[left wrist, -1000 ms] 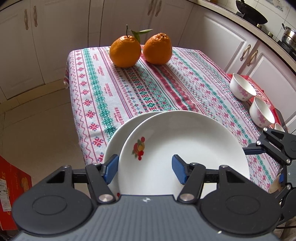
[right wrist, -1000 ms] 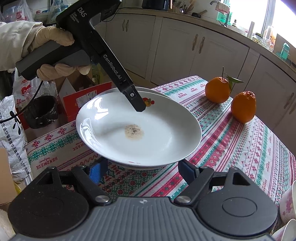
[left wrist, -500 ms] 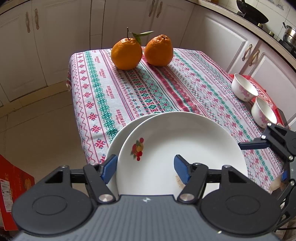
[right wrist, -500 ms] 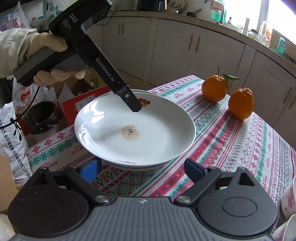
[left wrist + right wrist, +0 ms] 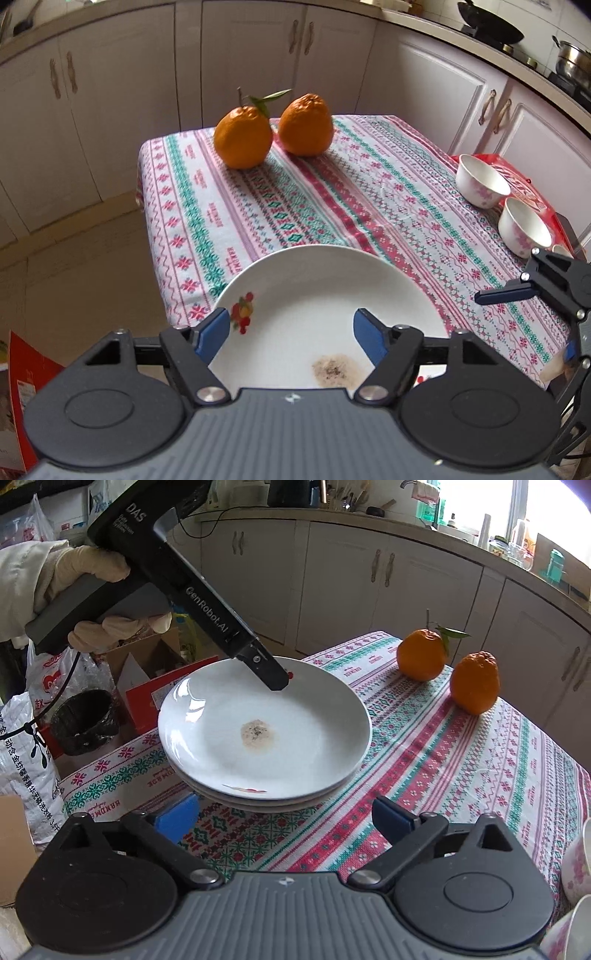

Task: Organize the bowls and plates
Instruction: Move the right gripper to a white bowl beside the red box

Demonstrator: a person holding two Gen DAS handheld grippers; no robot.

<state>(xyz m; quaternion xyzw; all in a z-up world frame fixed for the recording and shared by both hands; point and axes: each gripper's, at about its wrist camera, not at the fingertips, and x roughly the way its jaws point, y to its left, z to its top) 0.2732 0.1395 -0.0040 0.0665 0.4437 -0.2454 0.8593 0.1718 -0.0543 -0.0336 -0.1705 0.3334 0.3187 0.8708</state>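
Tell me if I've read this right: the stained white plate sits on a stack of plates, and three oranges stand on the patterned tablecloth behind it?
Not quite. There are two oranges, not three, as the right wrist view shows. The rest holds: the stained white plate tops a stack on the patterned tablecloth.

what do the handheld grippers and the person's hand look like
Both grippers have matte black linkages, blue finger pads and ribbed grey bodies. The left gripper is a black pistol-grip unit printed "DAS" and "GenRobot.AI", trailing a black cable. The hand wears a cream glove and pale sleeve.
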